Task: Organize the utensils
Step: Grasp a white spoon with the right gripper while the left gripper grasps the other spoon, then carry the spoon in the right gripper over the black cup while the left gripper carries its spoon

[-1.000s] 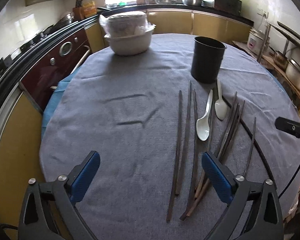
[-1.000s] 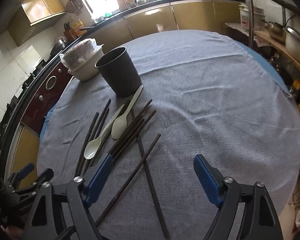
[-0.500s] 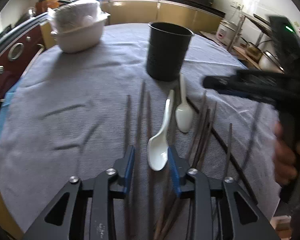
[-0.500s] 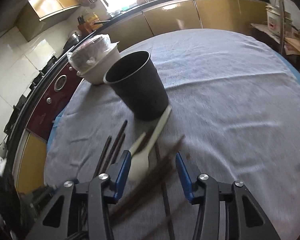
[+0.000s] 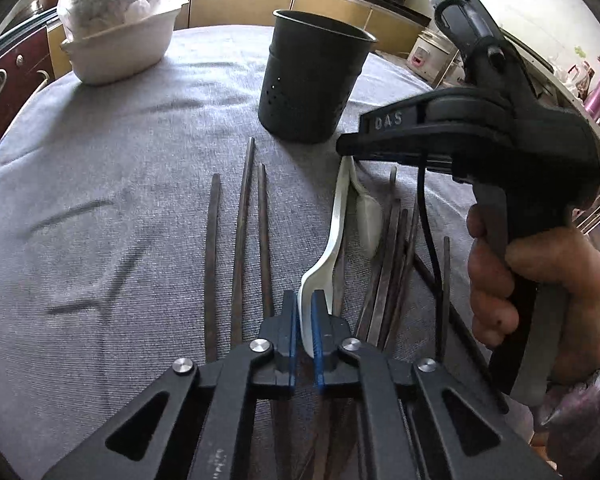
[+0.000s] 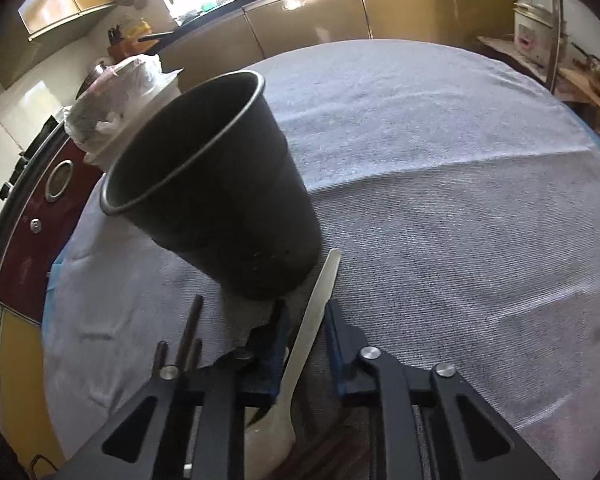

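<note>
My left gripper (image 5: 305, 300) has its jaws closing tight on the bowl of a white spoon (image 5: 332, 232), and both blue pads press on it. A second white spoon (image 5: 368, 216) lies just to its right. In the right wrist view its handle (image 6: 320, 292) runs between the closing jaws of my right gripper (image 6: 306, 306), with a dark gap left beside the right pad (image 6: 334, 344). Several dark chopsticks (image 5: 240, 232) lie on either side of the spoons. The black utensil holder (image 5: 312, 80) stands upright just beyond them, close ahead of the right gripper (image 6: 212, 200).
A hand (image 5: 540, 280) holds the right gripper's handle at the right of the left wrist view. A white bowl with plastic-wrapped contents (image 5: 116, 40) sits at the table's far left. The grey cloth (image 6: 460, 200) covers the round table. Yellow cabinets and a red oven (image 6: 32, 220) ring it.
Both grippers moved forward and down over the spoons, and their jaws went from wide apart to nearly together. The left took hold of a spoon's bowl. The right gripper came into the left wrist view.
</note>
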The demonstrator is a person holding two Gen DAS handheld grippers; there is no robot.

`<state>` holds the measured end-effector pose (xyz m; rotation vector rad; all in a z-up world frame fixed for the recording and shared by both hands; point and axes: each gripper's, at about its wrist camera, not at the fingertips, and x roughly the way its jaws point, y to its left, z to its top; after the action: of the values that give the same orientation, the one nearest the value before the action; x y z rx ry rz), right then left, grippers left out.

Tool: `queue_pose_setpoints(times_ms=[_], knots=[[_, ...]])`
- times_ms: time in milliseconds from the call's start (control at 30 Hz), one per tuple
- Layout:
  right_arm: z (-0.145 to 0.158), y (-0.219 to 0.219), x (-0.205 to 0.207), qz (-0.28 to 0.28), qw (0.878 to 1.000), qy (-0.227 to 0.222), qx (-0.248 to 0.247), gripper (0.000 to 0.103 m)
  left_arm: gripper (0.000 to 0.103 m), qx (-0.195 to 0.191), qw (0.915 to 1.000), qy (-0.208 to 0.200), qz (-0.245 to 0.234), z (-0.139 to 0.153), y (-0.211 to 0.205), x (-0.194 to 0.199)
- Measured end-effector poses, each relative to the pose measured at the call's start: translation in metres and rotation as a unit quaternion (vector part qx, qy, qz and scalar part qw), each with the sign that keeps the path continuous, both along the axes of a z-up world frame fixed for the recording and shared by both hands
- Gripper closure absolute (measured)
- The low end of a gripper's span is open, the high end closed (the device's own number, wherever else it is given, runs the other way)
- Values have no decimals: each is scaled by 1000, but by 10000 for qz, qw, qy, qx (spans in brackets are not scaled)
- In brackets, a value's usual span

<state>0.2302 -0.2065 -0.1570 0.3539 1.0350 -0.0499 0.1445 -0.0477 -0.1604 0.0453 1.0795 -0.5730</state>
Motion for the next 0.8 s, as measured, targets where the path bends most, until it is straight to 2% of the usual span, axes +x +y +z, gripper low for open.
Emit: queue_pose_setpoints(times_ms=[133,333,400,633,667,733,800], knots=[[1,-7,-9,-30,10000,-69,36,97,100,-155,9999,-32,68,3,9,-2],[9,-31,-29,-158,9982,-268,513,98,100,-311,9989,-313,134,25,25,-9],[17,-40,-40,-177,9958,-471,769,100,100,-352,9984,-412,150,34,32,-12],[67,-48,-72,-2,9859,-1275,1087,100,100,-390,9954,-857,193,76,44,-23],[77,-47,-75,42,9833,-1455,1095,100,100,-393,9946,-933,207,81,45,-24],[89,-45,-78,89,9844,-1539,853,100,100,-409,9937,-1020,230,92,49,-23],[89,-37,-69,174,9908,-1238,525,97,100,-352,9934,-1057,277,96,50,-19]])
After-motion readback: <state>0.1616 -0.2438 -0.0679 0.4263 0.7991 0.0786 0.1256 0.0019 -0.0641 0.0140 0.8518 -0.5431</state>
